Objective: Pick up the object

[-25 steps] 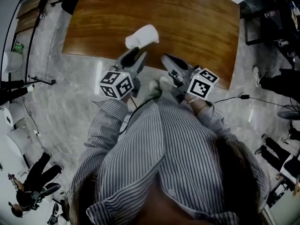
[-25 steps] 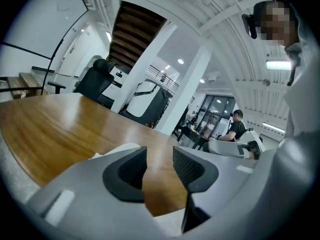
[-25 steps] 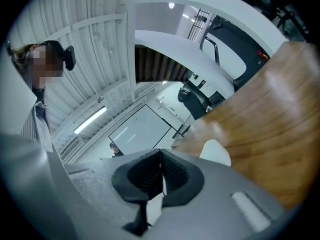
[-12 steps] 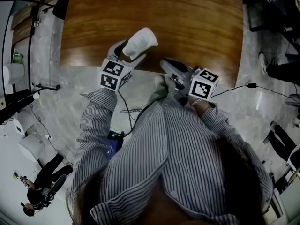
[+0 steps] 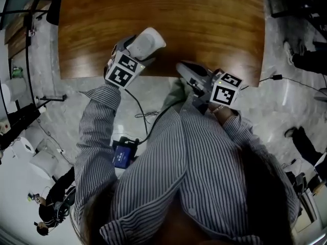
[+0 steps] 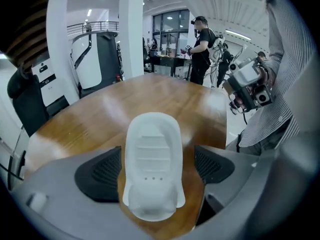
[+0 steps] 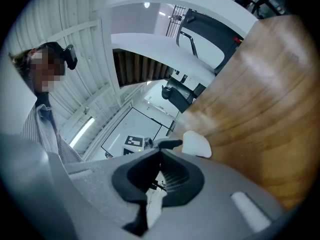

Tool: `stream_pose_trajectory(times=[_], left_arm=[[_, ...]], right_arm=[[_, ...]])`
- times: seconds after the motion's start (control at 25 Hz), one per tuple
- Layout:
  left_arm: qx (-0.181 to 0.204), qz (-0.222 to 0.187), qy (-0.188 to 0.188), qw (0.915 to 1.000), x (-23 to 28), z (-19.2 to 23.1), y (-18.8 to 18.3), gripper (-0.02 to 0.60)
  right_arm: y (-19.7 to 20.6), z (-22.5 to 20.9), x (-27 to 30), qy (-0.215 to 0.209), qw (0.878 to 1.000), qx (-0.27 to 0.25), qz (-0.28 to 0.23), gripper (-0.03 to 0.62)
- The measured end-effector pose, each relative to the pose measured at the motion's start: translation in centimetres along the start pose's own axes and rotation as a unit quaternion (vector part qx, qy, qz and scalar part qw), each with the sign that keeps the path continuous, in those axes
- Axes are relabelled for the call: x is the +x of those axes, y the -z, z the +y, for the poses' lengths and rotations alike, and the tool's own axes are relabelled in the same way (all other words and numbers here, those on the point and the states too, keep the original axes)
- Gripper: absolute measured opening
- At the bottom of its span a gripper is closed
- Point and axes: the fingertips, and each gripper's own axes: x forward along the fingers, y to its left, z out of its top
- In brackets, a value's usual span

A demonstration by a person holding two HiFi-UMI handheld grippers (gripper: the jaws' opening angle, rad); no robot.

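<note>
1. The left arm, in a striped sleeve [image 5: 97,121], reaches forward over the near edge of the desk [image 5: 214,19]. The left gripper [image 6: 157,154] points across the wood toward the far edge.
2. Its jaws stand spread on either side of the white object [image 5: 147,41]. The left pad sits close against the object, and a strip of wood shows between the object and the right pad.
3. The right arm is bent close to the body. The right gripper [image 7: 160,154] has its jaws pressed together at the tips with nothing between them, its nose just over the desk's near edge, right of the middle.
4. The white object lies flat on the desk, near the near edge and left of the middle, well in from the left edge.
5. Beyond the object, bare wood runs to the far edge and toward the right corners. The two grippers are well apart.
6. Count: one white object, one desk, two grippers, each bearing one marker cube [image 5: 121,70].
</note>
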Motion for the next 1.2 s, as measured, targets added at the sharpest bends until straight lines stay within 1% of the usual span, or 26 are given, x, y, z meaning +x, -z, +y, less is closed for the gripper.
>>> stream_pose_trajectory(times=[0.24, 0.44, 0.68, 0.76, 0.84, 0.92, 1.08, 1.2], left_arm=[[0.006, 0.029, 0.013, 0.9995, 0.8, -0.3, 0.2, 0.454], [0.002, 0.051, 0.011, 0.9986, 1.5, -0.3, 0.7, 0.456], [-0.006, 0.048, 0.01, 0.9988, 1.5, -0.2, 0.7, 0.456], [-0.013, 0.048, 0.006, 0.9988, 1.6, 0.0, 0.9, 0.454], [-0.034, 0.045, 0.0, 0.9984, 1.5, 0.4, 1.0, 0.454], [-0.068, 0.029, -0.004, 0.9972, 1.1, 0.9, 0.8, 0.454], [-0.139, -0.027, -0.01, 0.9899, -0.7, 1.7, -0.6, 0.454], [-0.179, -0.075, -0.023, 0.9807, -2.6, 2.1, -2.1, 0.454]], right_arm=[[-0.3, 0.6, -1.3, 0.007, 1.0, 0.002, -0.01, 0.003], [-0.5, 0.9, -1.8, 0.008, 1.0, 0.003, -0.013, 0.003], [-0.4, 1.0, -1.9, 0.012, 1.0, 0.006, -0.012, 0.003], [-0.2, 1.0, -1.7, 0.011, 1.0, 0.004, -0.009, 0.003], [-0.1, 1.1, -1.4, 0.009, 1.0, 0.0, -0.004, 0.003], [-0.2, 1.3, -1.2, 0.007, 1.0, -0.004, 0.0, 0.003], [-1.3, 1.6, -0.6, 0.002, 1.0, -0.017, 0.0, 0.003], [-2.4, 1.8, 0.0, -0.008, 0.999, -0.039, -0.001, 0.003]])
